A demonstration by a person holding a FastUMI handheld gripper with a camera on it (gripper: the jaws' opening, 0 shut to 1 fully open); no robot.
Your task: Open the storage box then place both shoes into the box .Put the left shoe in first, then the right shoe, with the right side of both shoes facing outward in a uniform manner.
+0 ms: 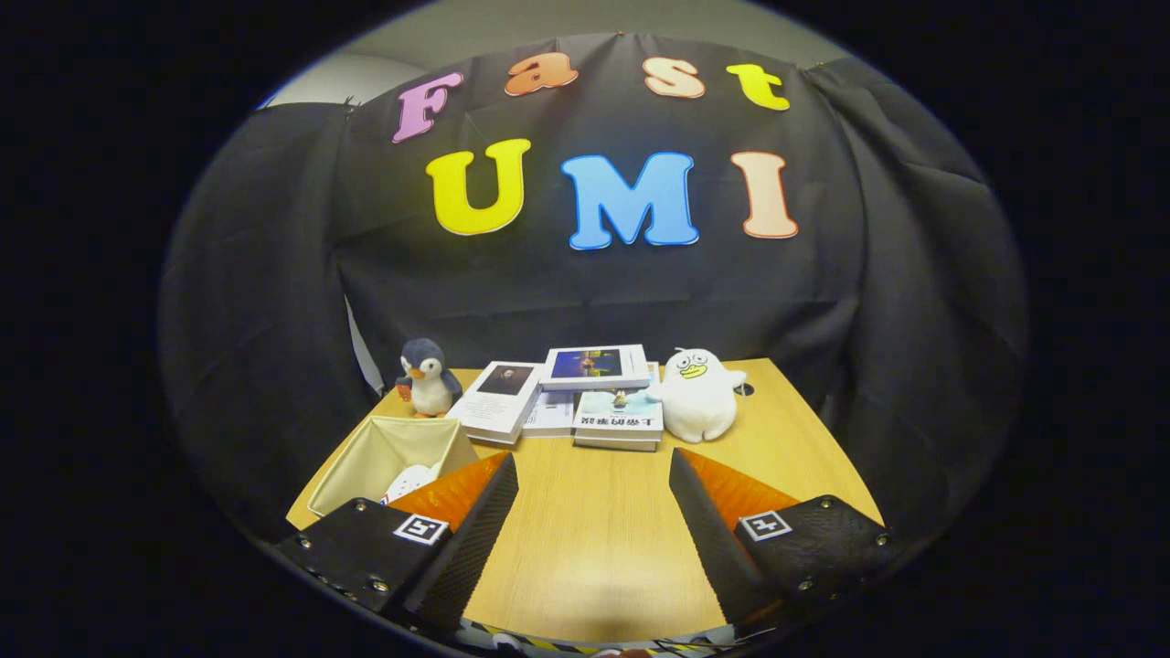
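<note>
Gripper (pixel 594 498) held above the pale wooden table (pixel 594 539), fingers spread wide apart, nothing between them but bare tabletop. Open beige fabric storage box (pixel 388 457) sits at the table's left edge, just ahead of the left finger, which hides its near corner. Box mouth faces up; a white shoe with red marks (pixel 409 482) lies inside, mostly hidden by the finger, so its heading and long axis cannot be told. Beyond the fingers, along the far edge: grey-and-white plush penguin (pixel 427 377), a loose pile of white-covered books (pixel 571 397), a white plush duck (pixel 696 393) touching the books. Wide bare strip of table runs from the fingers to the books; right side also open.
</note>
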